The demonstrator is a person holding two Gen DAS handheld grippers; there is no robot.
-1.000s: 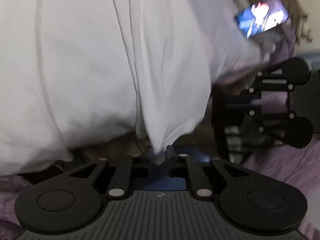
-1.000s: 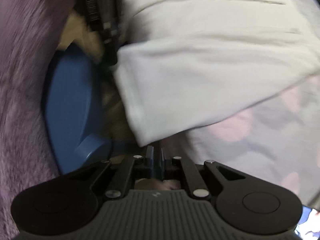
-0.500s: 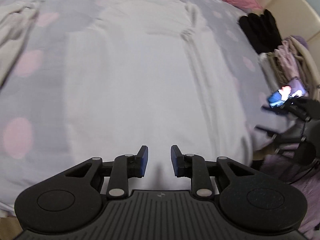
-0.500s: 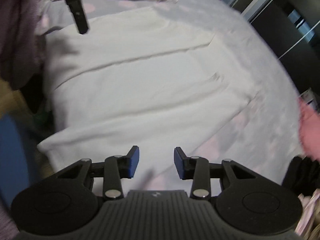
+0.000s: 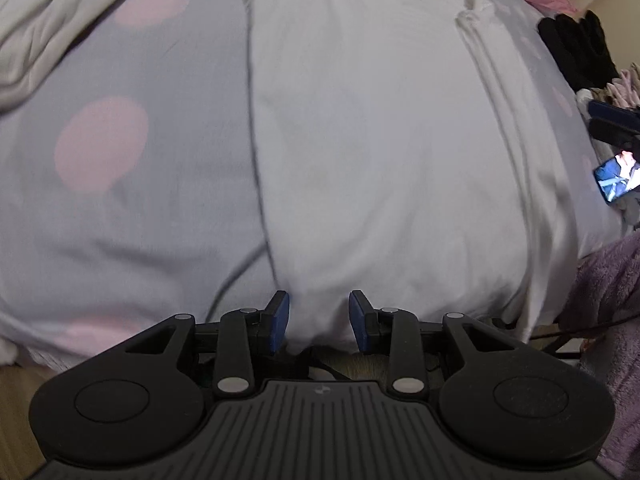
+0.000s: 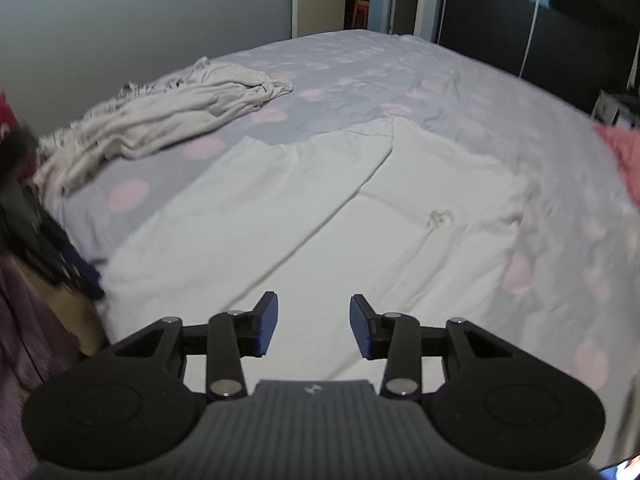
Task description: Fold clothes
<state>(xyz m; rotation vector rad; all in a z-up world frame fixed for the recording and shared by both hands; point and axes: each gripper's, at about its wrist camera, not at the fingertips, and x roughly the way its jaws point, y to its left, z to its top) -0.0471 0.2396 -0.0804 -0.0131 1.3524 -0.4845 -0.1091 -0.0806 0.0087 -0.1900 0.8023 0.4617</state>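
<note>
Bed with grey pink-dotted sheet fills both views. White garment lies spread flat on it, centre of frame, near hem draping over the bed edge at 6 o'clock in left view. Crumpled beige cloth lies on the sheet at 10 o'clock, apart from the garment. Black gloves at 2 o'clock, lit phone at 3 o'clock. Left hand-held gripper wide open, jaws either side of the hem fold, not clamped. Right hand-held gripper wide open above the garment, holding nothing.
</note>
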